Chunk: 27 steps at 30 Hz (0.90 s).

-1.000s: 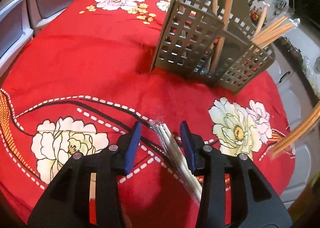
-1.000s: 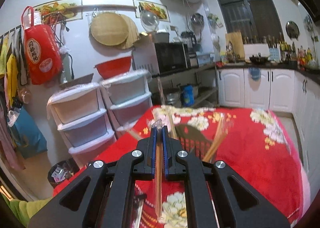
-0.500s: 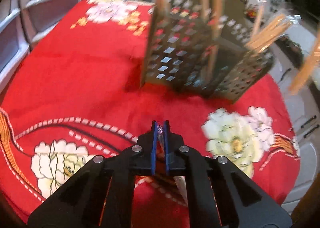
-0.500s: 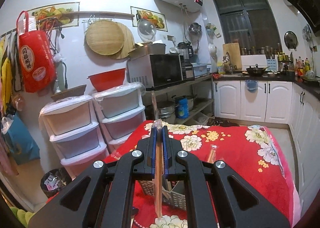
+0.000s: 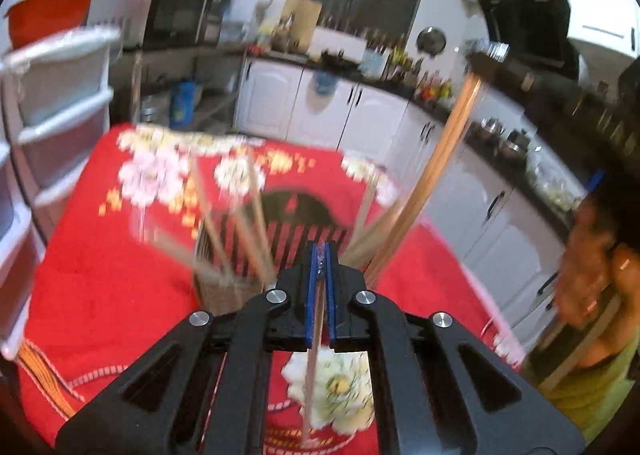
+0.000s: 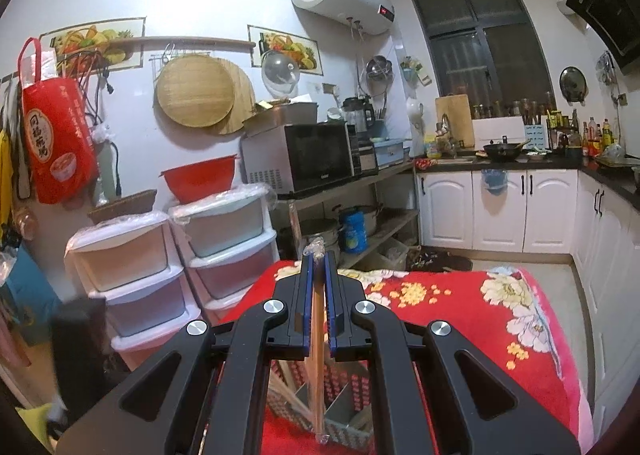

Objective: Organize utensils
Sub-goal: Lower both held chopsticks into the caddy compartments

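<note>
My left gripper (image 5: 320, 251) is shut on a plastic-wrapped pale chopstick pack (image 5: 312, 367) and holds it lifted above the red floral tablecloth (image 5: 104, 279). The slotted utensil holder (image 5: 276, 231) with several chopstick packs stands just beyond it, blurred. My right gripper (image 6: 317, 261) is shut on a wrapped brown chopstick pack (image 6: 317, 375), held upright over the holder (image 6: 344, 411); its lower end hangs at the holder's compartments. That pack also shows in the left wrist view (image 5: 432, 171), slanting down to the holder.
White drawer units (image 6: 224, 247) stand left of the table. White kitchen cabinets (image 6: 512, 207) line the far wall. A person's face (image 5: 592, 255) is at the right edge of the left wrist view.
My left gripper shut on the pale pack on the cloth, then lifted it and tilted up toward the holder. My right gripper rose and moved its pack over the holder.
</note>
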Each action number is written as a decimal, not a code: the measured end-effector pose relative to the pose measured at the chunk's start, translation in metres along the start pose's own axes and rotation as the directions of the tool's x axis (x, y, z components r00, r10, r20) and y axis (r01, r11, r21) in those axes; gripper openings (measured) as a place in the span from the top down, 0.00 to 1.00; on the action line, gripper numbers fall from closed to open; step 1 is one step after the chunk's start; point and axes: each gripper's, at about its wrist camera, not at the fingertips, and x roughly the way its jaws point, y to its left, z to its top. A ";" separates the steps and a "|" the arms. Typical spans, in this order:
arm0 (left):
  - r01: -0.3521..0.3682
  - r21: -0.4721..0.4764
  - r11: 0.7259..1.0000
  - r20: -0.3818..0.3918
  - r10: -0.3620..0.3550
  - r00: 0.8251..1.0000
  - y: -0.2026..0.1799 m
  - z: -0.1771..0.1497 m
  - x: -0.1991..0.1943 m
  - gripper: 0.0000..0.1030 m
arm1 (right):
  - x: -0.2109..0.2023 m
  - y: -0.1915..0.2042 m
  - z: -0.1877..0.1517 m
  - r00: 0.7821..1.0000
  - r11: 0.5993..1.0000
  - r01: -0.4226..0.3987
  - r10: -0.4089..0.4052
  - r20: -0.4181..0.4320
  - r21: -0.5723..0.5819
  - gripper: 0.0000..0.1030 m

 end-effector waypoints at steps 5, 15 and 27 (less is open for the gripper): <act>0.010 0.014 1.000 0.093 -0.011 0.996 -0.012 0.036 -0.014 1.00 | 0.004 -0.008 0.014 0.999 1.000 0.019 -0.019 0.038 0.003 0.94; -0.134 0.010 0.991 0.330 0.123 0.936 -0.021 0.094 -0.024 1.00 | 0.022 -0.025 0.020 0.996 0.998 0.056 -0.057 0.068 0.008 0.94; -0.196 -0.008 0.981 0.382 0.185 0.906 -0.013 0.073 0.031 1.00 | 0.056 -0.045 -0.016 0.998 0.997 0.059 -0.060 0.014 0.045 0.94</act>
